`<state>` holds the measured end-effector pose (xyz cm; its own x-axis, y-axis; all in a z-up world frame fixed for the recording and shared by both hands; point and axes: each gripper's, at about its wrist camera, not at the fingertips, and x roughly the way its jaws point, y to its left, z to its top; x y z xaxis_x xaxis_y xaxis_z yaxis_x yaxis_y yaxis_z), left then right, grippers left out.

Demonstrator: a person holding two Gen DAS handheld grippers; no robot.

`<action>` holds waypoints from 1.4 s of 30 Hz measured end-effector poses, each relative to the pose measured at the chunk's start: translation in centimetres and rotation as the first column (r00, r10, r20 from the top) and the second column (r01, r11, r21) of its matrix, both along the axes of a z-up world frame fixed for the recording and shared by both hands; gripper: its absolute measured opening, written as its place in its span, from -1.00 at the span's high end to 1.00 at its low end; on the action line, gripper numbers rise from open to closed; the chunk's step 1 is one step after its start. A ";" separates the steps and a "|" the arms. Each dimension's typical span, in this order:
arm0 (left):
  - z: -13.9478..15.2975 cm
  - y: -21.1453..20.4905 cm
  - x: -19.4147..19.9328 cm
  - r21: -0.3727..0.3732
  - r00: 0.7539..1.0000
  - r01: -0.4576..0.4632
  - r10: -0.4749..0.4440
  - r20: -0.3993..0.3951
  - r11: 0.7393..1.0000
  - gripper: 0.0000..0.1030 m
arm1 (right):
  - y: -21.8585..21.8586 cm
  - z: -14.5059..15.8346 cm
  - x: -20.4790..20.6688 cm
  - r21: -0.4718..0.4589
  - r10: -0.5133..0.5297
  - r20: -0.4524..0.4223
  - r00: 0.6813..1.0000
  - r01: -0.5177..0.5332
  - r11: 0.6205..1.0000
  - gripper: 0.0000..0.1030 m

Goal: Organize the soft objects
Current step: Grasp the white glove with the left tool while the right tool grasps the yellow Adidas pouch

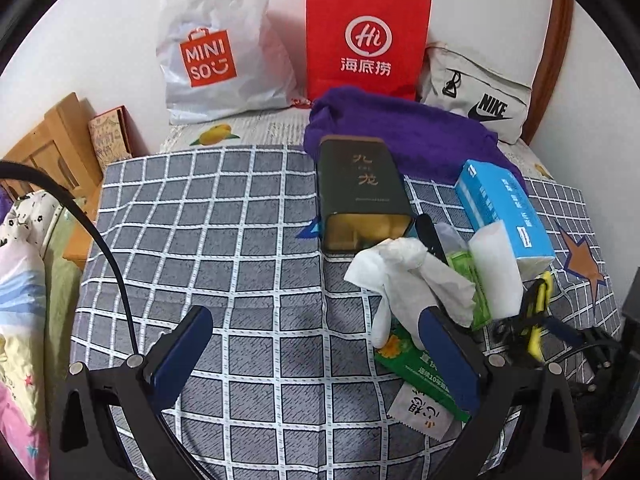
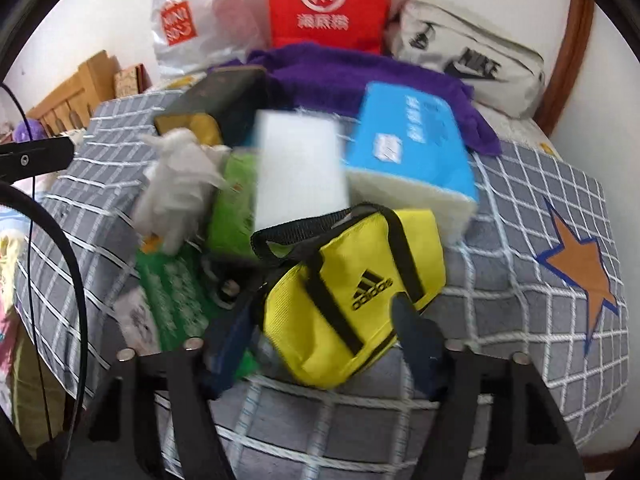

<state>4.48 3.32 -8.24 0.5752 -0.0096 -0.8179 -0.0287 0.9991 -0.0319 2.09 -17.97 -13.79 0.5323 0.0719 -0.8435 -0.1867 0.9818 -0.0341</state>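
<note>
A small yellow Adidas bag (image 2: 352,296) sits between the fingers of my right gripper (image 2: 324,332), which is closed on it just above the checked blanket (image 2: 520,320). Behind it lie a blue tissue pack (image 2: 412,152), a white sponge block (image 2: 300,172), a green packet (image 2: 232,208) and a crumpled white tissue (image 2: 176,184). My left gripper (image 1: 316,344) is open and empty over the blanket (image 1: 200,240), left of the white tissue (image 1: 404,276), green packets (image 1: 416,364) and blue tissue pack (image 1: 504,208). A purple towel (image 1: 400,128) lies behind.
A dark tin box (image 1: 360,188) lies open on the blanket. A white Miniso bag (image 1: 216,48), a red paper bag (image 1: 368,40) and a grey Nike pouch (image 1: 480,96) lean against the wall. Wooden furniture (image 1: 52,148) stands at the left.
</note>
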 end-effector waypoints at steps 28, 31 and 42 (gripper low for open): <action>-3.8 -3.7 6.2 -0.185 0.975 0.208 -0.218 -0.037 0.961 0.55 | -5.9 2.4 0.7 0.121 -0.025 0.057 0.998 0.018 0.993 0.49; -2.9 -3.4 5.8 -0.182 0.974 0.218 -0.225 -0.016 0.959 0.60 | -6.4 3.2 0.5 0.136 -0.025 0.069 0.997 0.016 0.991 0.54; -3.2 -1.6 6.0 -0.188 0.976 0.205 -0.216 -0.040 0.960 0.61 | -7.6 4.0 0.9 0.179 -0.025 0.052 0.998 0.015 0.984 0.56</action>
